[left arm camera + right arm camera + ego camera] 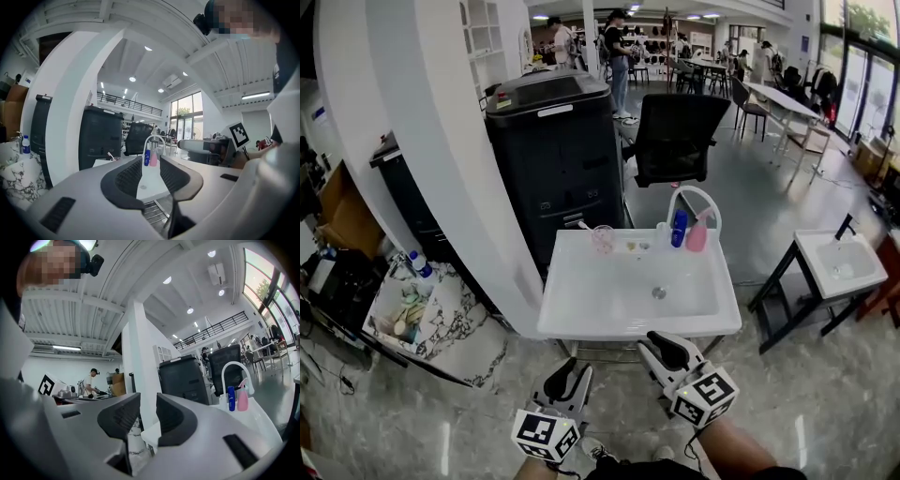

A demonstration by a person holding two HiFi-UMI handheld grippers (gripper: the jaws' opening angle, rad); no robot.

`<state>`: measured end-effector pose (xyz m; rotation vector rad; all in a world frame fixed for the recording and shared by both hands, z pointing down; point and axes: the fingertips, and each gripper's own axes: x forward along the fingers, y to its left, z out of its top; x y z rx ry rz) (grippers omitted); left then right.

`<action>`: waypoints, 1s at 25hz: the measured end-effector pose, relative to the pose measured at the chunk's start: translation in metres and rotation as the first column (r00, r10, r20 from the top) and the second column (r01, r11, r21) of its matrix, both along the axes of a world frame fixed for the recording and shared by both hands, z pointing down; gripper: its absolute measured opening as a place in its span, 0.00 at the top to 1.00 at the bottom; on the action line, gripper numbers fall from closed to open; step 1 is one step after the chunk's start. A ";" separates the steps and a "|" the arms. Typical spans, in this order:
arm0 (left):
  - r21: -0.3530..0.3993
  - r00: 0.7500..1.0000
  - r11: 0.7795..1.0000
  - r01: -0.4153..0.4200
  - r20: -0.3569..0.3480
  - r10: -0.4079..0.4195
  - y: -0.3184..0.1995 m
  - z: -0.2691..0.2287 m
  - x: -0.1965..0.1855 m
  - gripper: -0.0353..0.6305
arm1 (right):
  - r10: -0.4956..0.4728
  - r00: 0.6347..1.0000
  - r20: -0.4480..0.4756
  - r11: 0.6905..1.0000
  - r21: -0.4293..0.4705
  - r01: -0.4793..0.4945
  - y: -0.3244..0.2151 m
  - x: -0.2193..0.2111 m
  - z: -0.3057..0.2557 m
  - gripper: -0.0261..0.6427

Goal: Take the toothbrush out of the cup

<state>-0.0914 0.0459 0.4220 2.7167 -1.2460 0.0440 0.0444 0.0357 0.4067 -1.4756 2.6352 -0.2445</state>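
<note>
A: Sink (581,319)?
B: White, glossy, smooth. Drain (658,292) looks like bright metal.
A: Cup (602,239)?
B: Clear pinkish plastic.
A: Floor (825,403)?
B: Grey, polished, reflective. Slab (455,323) at left is marble-veined. Black cabinet (553,159) has a matt, smooth casing.

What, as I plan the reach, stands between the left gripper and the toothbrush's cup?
Nothing visible does: only the sink's open basin lies between the left gripper and the pink cup holding the toothbrush.

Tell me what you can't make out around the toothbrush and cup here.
- Toothbrush: bristle end too small, head view.
- Cup: contents too small in head view; a mere speck in left gripper view.
- Small items on the sink ledge: too tiny to identify, head view.
</note>
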 end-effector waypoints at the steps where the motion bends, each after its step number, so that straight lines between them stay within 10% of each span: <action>1: 0.001 1.000 1.000 -0.004 0.000 0.004 -0.005 0.000 -0.006 0.73 | 0.005 1.000 0.000 1.000 0.002 -0.005 -0.005 -0.006 0.000 0.78; 25: 0.003 0.999 1.000 -0.027 -0.016 0.028 -0.089 0.006 -0.078 0.66 | 0.071 0.997 -0.033 0.997 0.042 -0.070 -0.094 -0.057 -0.008 0.76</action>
